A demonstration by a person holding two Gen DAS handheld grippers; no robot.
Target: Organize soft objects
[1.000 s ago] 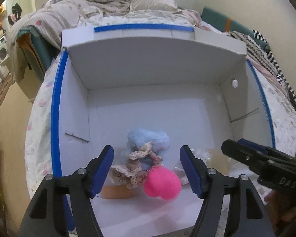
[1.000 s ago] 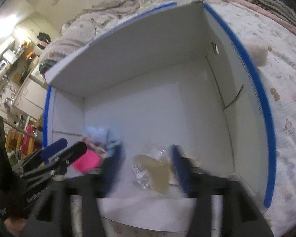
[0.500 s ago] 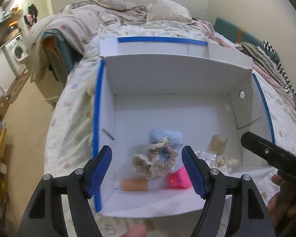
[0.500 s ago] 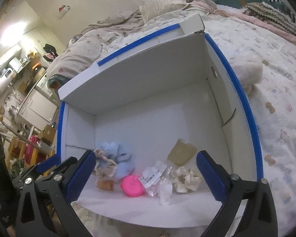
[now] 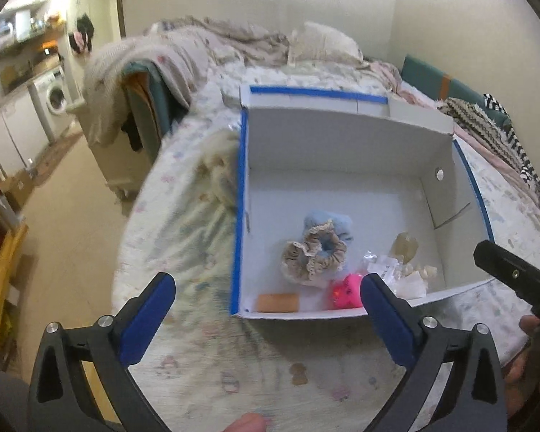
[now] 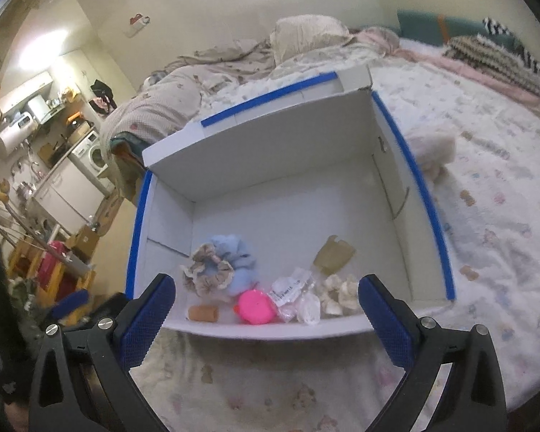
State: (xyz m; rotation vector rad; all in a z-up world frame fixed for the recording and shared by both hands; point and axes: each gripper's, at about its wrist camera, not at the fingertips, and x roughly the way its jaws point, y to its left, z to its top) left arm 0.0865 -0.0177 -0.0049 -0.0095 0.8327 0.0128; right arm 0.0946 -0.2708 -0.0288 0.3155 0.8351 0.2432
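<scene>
A white box with blue-taped rims (image 5: 238,194) (image 6: 428,194) sits on the bed. Inside lie a beige lace scrunchie (image 5: 315,255) (image 6: 207,270) on a blue fluffy one (image 5: 329,221) (image 6: 239,255), a pink squishy ball (image 5: 347,291) (image 6: 255,306), an orange-tan block (image 5: 277,302) (image 6: 203,312), a clear plastic packet (image 5: 385,270) (image 6: 293,298), a cream scrunchie (image 6: 338,295) and a tan piece (image 6: 333,255). My left gripper (image 5: 266,309) is open and empty, held above the box's near left corner. My right gripper (image 6: 266,309) is open and empty, above the box's near edge.
The bed has a patterned white sheet (image 6: 493,223). A cream fluffy object (image 6: 433,151) lies right of the box, and another fluffy thing (image 5: 219,158) lies left of it. Rumpled blankets and a pillow (image 5: 320,45) lie at the bed's far end. The floor and a washing machine (image 5: 54,99) are left.
Both grippers have pulled back and up out of the box, open and empty. The soft objects now lie in the box below them, and more of the bed is in view.
</scene>
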